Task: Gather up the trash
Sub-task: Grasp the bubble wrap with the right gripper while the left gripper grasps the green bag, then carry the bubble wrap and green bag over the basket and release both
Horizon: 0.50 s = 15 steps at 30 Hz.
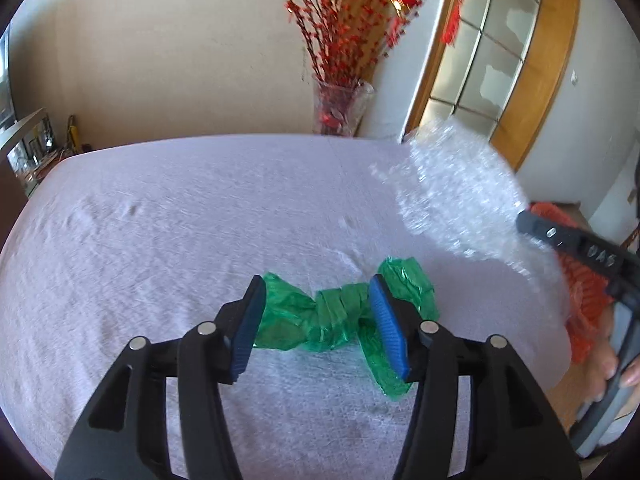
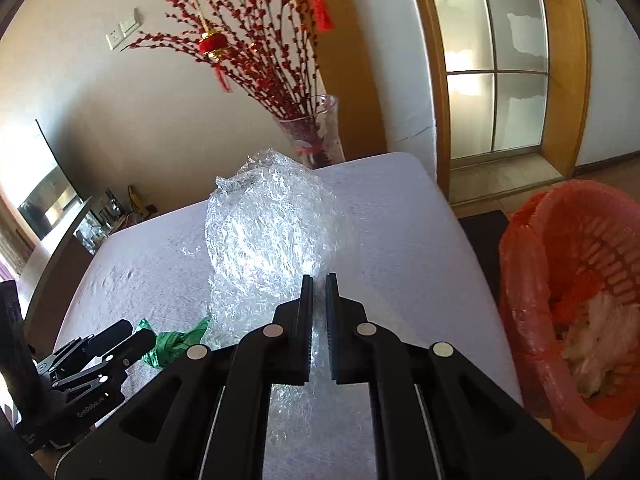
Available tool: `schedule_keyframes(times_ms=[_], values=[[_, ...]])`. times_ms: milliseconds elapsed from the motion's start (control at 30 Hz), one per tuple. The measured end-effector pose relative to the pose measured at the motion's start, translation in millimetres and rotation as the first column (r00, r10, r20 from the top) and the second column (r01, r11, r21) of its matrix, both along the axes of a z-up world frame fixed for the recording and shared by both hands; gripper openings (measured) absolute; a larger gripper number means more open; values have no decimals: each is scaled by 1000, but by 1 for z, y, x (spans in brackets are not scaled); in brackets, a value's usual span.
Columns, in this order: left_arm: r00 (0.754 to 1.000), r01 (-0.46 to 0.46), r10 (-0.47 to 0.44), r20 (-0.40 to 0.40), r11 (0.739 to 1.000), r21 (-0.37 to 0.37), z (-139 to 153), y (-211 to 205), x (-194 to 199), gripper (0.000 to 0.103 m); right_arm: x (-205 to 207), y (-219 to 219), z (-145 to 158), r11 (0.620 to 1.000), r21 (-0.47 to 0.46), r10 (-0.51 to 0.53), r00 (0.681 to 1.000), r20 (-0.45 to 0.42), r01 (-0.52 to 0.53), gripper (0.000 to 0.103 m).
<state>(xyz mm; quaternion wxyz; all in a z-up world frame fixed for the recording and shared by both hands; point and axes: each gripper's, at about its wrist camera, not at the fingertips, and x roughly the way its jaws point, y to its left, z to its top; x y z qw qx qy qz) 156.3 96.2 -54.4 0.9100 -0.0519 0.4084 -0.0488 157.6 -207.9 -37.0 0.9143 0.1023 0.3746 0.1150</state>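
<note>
Two-gripper trash collection at a cloth-covered table (image 2: 400,216). The right gripper (image 2: 319,280) has its jaws pinched nearly together on a strip of bubble wrap (image 2: 272,232), whose bulk stands crumpled above the table in front of the fingers. The left gripper (image 1: 318,316) is spread wide, its blue pads (image 1: 386,320) on either side of a green plastic wrapper (image 1: 340,316) lying on the table; no pad appears to press it yet. An orange bin (image 2: 572,280) lined with a thin bag stands beside the table's right edge and already holds pale scraps. Judged progress: partly done, with the bubble wrap to be dropped in and the green wrapper to be gripped and carried over. Clearance: the table around the wrapper is bare cloth; a glass vase (image 2: 316,132) of red twigs stands beyond the table's far edge, well apart from both grippers. The path from table to bin crosses the right edge with nothing visible between.
</note>
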Motion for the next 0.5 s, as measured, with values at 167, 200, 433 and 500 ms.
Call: schedule_keyframes(times_ms=[167, 200, 433, 500], values=[[997, 20, -18, -71, 999, 31, -23, -8, 9, 38, -6, -21, -3, 999, 14, -47, 999, -12, 47, 7], [998, 24, -22, -64, 999, 35, -23, -9, 8, 34, -7, -23, -4, 999, 15, -53, 999, -12, 53, 7], [999, 23, -22, -35, 1000, 17, -14, -12, 6, 23, -22, -43, 0, 996, 33, -80, 997, 3, 80, 7], [1000, 23, -23, -9, 1000, 13, -4, -19, 10, 23, -28, -54, 3, 994, 48, -103, 995, 11, 102, 7]])
